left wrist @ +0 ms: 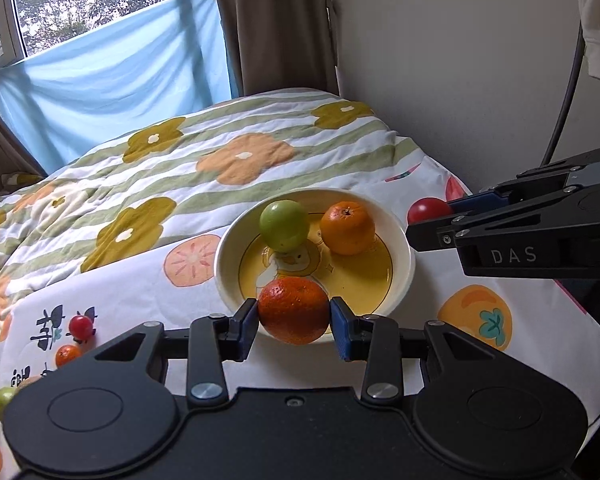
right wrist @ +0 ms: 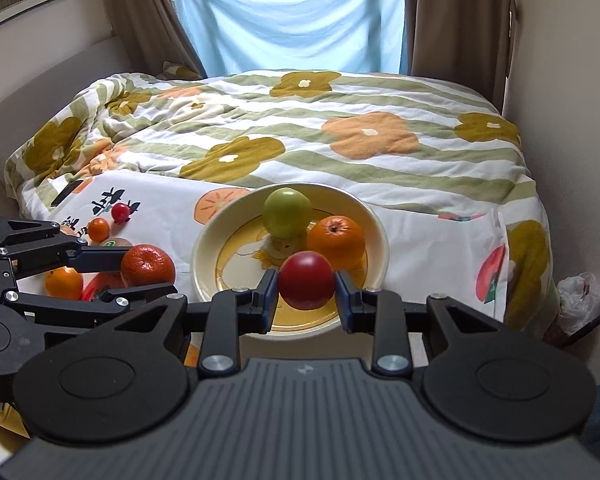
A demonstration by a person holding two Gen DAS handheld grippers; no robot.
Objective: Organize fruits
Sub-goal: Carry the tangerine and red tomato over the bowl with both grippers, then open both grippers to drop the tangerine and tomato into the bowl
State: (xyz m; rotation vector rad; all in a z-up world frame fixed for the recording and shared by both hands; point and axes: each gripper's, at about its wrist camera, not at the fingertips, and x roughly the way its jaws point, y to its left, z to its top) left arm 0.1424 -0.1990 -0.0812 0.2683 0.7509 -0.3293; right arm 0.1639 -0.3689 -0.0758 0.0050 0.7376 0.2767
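Observation:
A cream bowl (left wrist: pixel 404 248) with a yellow duck print sits on the bedspread; it appears too in the right wrist view as bowl (right wrist: pixel 204 240). Inside lie a green fruit (left wrist: pixel 284 220) (right wrist: pixel 287 212) and an orange (left wrist: pixel 347 227) (right wrist: pixel 336 242). My left gripper (left wrist: pixel 294 314) is shut on a dark orange mandarin (left wrist: pixel 293 310) above the bowl's near rim; the same mandarin (right wrist: pixel 147 265) shows at left in the right wrist view. My right gripper (right wrist: pixel 306 286) is shut on a red fruit (right wrist: pixel 307 280), held over the bowl's front; that red fruit (left wrist: pixel 428 209) shows at the bowl's right.
Loose fruit lies left of the bowl: a small red one (left wrist: pixel 81 326) (right wrist: pixel 120 212), a small orange one (left wrist: pixel 67 354) (right wrist: pixel 99 229), another orange (right wrist: pixel 63 282) and a green one (left wrist: pixel 4 400). The rumpled floral quilt (right wrist: pixel 340 128) rises behind. A wall (left wrist: pixel 460 60) stands at right.

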